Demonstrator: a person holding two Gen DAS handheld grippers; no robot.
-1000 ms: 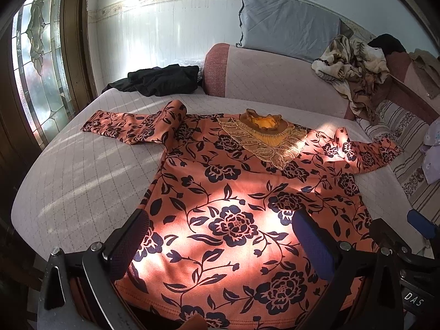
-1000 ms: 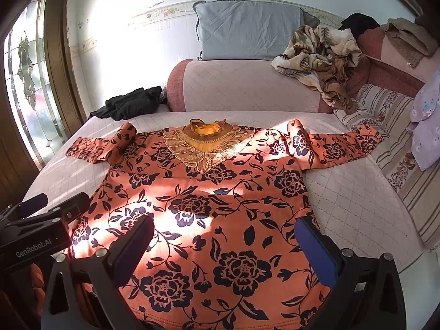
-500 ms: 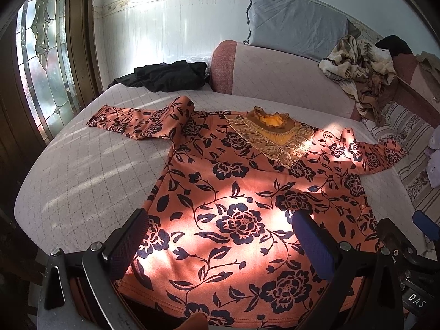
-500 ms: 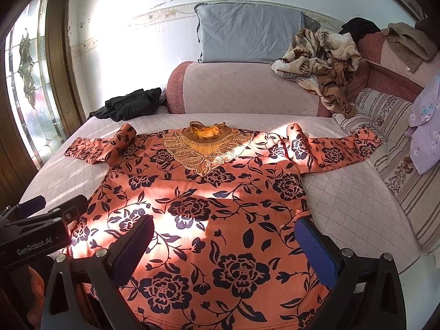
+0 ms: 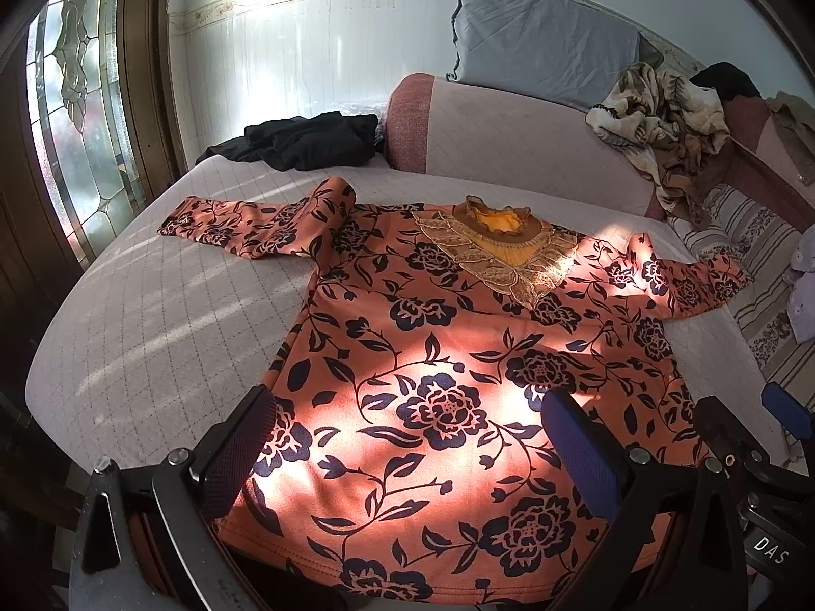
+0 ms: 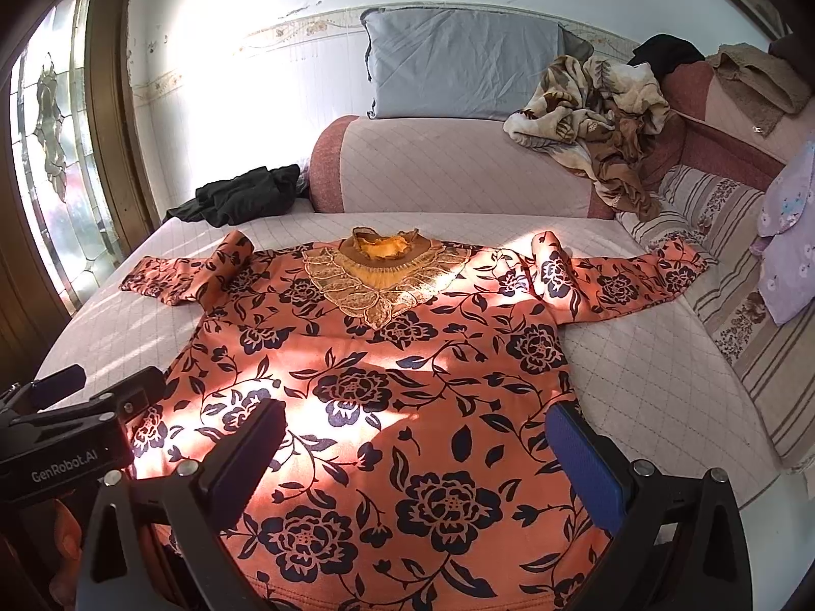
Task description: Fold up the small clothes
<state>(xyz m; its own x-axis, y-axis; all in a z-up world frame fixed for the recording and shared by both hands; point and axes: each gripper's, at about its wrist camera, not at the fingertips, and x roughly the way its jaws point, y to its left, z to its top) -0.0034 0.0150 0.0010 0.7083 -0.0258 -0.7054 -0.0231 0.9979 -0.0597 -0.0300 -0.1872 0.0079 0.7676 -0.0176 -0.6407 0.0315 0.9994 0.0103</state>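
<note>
An orange long-sleeved top with dark blue flowers [image 5: 438, 356] lies flat, front up, on the pale quilted bed, sleeves spread to both sides; it also fills the right wrist view [image 6: 387, 387]. Its gold lace collar [image 5: 501, 249] points away from me. My left gripper [image 5: 407, 453] is open and empty, above the hem at the top's left side. My right gripper [image 6: 417, 458] is open and empty, above the hem at the right side. The left gripper's body [image 6: 66, 433] shows at the left in the right wrist view.
A black garment [image 5: 305, 140] lies at the bed's far left corner. A pink bolster [image 6: 458, 168], a grey pillow [image 6: 458, 71] and a crumpled brown blanket [image 6: 596, 107] sit at the back. A striped cushion [image 6: 733, 275] lies on the right. A stained-glass window [image 5: 71, 117] is at the left.
Both grippers have drawn back and up a little from the top, so more of the bed shows. The top has not moved. Both stay open.
</note>
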